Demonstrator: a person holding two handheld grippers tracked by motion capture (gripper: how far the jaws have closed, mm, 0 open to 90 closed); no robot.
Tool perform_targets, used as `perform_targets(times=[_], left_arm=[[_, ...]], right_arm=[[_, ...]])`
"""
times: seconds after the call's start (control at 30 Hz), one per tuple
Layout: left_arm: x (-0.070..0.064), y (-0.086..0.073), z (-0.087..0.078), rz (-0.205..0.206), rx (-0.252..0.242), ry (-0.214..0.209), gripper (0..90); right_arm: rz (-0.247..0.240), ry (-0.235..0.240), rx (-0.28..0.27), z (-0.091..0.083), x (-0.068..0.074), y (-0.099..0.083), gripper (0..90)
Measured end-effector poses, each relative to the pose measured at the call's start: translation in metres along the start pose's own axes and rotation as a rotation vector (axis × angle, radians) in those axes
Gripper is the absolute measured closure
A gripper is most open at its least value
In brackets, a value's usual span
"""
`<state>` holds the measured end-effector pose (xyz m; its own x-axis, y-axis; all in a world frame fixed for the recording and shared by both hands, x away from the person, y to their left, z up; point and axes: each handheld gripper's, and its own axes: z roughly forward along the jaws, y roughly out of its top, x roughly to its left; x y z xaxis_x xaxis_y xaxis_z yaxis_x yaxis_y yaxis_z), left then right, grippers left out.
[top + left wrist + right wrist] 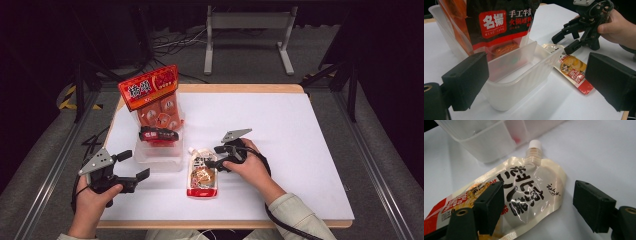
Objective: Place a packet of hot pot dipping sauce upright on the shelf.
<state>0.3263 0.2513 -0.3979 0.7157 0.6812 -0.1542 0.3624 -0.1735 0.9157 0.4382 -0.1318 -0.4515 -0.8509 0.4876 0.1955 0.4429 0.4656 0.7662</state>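
White bench (300,150), dark room behind. Your right claw (537,202) is wide open, holding nothing, straddling the spouted sauce pouch (524,195) lying flat just below it. It's probably floppy, slick film, so pinch the stiff neck under the cap (534,145). Left claw (534,82) gapes empty too, facing the plastic bin (524,82).

A spouted pouch (524,195) is seen lying flat on the white surface (599,150), cap toward a clear plastic container (486,142). The right tongs (539,205) are held wide apart, one jaw over the pouch, the other beside it.
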Motion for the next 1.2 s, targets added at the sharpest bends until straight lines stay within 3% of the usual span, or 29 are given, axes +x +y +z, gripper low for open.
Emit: perform_targets(times=[0.2,0.33,0.47,0.67,0.77,0.83,0.93,1.07,1.2], left_arm=[[0.0,0.0,0.0,-0.001,0.002,-0.001,6.5],[0.0,0.0,0.001,0.002,0.007,-0.003,6.6],[0.0,0.0,0.002,-0.008,0.014,-0.009,7.0],[-0.001,0.0,0.003,-0.012,0.015,-0.016,7.2],[-0.001,0.0,0.004,-0.012,0.018,-0.015,7.4],[-0.001,0.0,0.004,-0.009,0.022,-0.017,7.4],[-0.002,0.0,0.004,-0.008,0.021,-0.018,7.4],[-0.001,0.0,0.004,-0.006,0.022,-0.018,7.4],[-0.003,-0.001,0.005,-0.011,0.028,-0.022,7.5]], right_arm=[[-0.009,0.003,0.02,0.004,0.002,0.002,23.9],[-0.029,0.007,0.024,0.004,0.004,0.002,28.0],[-0.013,0.015,0.021,0.005,0.006,0.002,30.5],[-0.004,-0.017,0.016,0.006,0.009,0.002,45.7],[-0.022,-0.046,0.019,0.007,0.012,0.002,53.0],[-0.041,-0.064,0.023,0.008,0.015,0.002,64.6],[-0.051,-0.078,0.024,0.008,0.016,0.002,69.9],[-0.067,-0.062,0.033,0.009,0.017,0.002,82.1],[-0.066,-0.042,0.038,0.009,0.018,0.001,87.5]])
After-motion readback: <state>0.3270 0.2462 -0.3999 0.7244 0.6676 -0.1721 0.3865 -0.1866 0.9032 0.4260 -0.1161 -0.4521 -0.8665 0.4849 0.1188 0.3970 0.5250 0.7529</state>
